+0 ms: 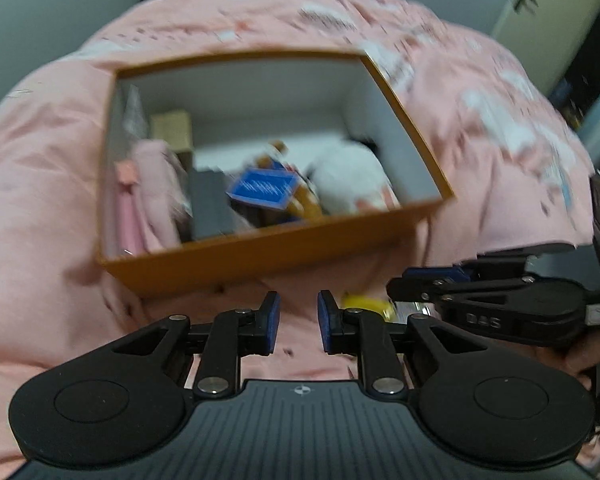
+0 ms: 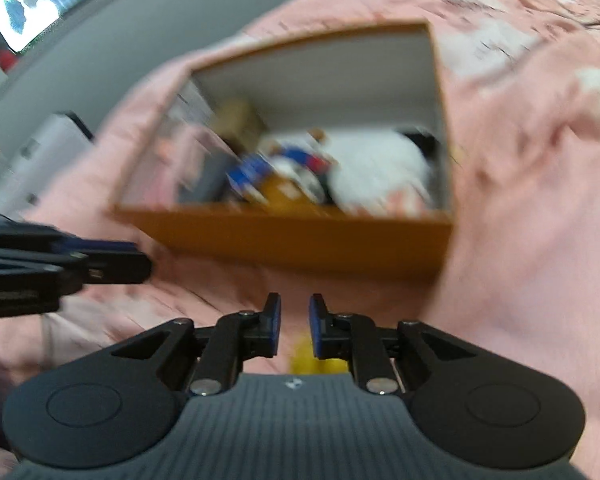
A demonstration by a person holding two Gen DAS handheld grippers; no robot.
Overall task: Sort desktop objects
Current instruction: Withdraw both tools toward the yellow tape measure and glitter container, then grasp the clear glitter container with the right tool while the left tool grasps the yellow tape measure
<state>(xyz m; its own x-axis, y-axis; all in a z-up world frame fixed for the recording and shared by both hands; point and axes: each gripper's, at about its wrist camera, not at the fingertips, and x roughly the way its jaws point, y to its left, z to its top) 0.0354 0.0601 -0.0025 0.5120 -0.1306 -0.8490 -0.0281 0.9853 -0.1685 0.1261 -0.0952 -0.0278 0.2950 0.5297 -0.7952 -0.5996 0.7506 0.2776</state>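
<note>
Lying beside the orange box (image 1: 260,256): yellow object (image 1: 366,302), blurred, probably light; pinch across its middle. Left gripper (image 1: 298,322) and right gripper (image 2: 295,326) parted, empty.

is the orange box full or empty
Partly full: the open orange box holds a blue card, a white soft thing and pink items, with bare wall showing above them.

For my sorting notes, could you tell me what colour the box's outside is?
The box is orange-brown outside, white inside; clearest in the left wrist view.
</note>
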